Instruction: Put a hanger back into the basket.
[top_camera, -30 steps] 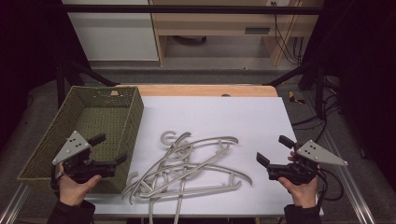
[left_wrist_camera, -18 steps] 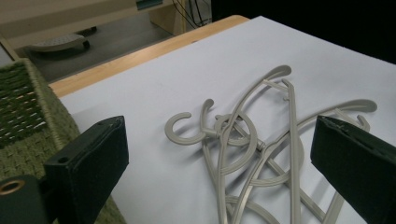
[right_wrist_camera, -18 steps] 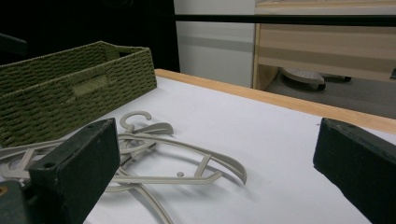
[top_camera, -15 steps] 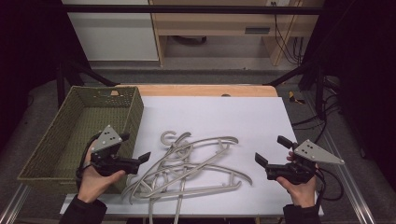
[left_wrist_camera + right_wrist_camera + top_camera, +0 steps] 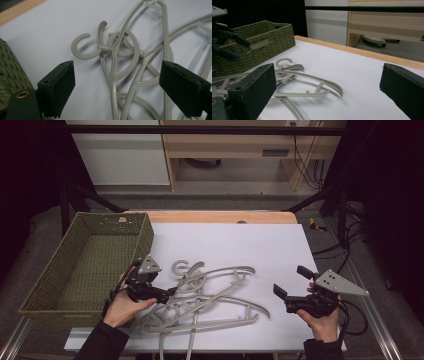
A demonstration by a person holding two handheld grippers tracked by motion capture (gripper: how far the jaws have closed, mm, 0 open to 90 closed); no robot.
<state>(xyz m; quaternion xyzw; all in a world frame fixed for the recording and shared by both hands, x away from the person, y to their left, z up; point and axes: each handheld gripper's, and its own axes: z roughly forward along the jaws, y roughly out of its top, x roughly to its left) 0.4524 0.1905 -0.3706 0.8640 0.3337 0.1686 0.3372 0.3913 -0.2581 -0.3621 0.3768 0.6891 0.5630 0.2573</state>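
Several grey plastic hangers [image 5: 215, 295] lie tangled on the white table top [image 5: 240, 240], hooks toward the basket. My left gripper [image 5: 162, 292] hovers low over the left end of the pile, open. In the left gripper view the hooks and necks of the hangers [image 5: 115, 47] lie between the wide-apart jaws of that gripper [image 5: 118, 72], untouched. My right gripper [image 5: 291, 282] is open near the table's right front, apart from the pile. In the right gripper view this gripper [image 5: 328, 75] has nothing in it, and the hangers [image 5: 299, 82] lie farther off at the left.
A green woven basket [image 5: 116, 215] stands at the table's left, its wall [image 5: 10, 72] close beside my left jaw; it is also the green basket [image 5: 262, 42] in the right gripper view. A wooden strip [image 5: 215, 216] borders the far edge. Bare white surface lies behind the hangers.
My left gripper has moved right, from over the basket's near corner to the hook end of the hanger pile. The right gripper has barely moved.
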